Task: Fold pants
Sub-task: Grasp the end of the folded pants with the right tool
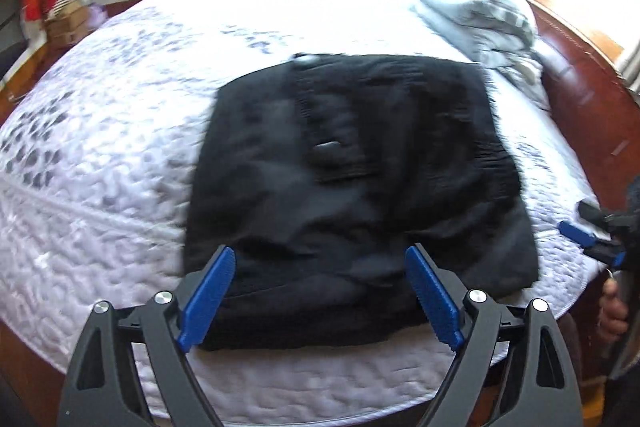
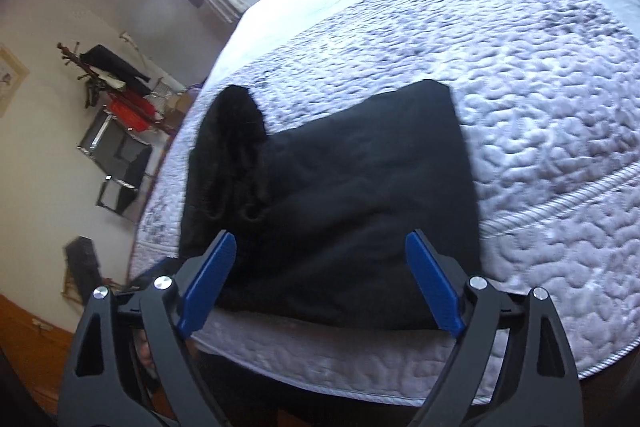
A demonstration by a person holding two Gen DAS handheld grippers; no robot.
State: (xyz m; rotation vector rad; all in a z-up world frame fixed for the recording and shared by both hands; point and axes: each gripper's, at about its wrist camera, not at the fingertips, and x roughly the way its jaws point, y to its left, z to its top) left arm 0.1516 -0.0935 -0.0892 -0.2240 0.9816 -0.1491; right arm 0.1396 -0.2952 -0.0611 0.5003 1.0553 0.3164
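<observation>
Black fabric pants [image 1: 352, 179], folded into a thick rectangle, lie near the front edge of the bed's white quilted bedspread [image 1: 100, 155]. Left tool [image 1: 320, 257] spread wide above the pants' near edge, gripping nothing. Right tool [image 2: 320, 241] also wide, empty. Crumpled grey bedding [image 1: 488, 23] lies further back.

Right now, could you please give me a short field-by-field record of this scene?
garment: black pants, folded into a compact stack
surface: white quilted bed
left tongs: open, holding nothing, fingers to either side of the stack's near edge
right tongs: open, holding nothing, at the stack's near edge
other items: grey bedding bunched at the far right
</observation>
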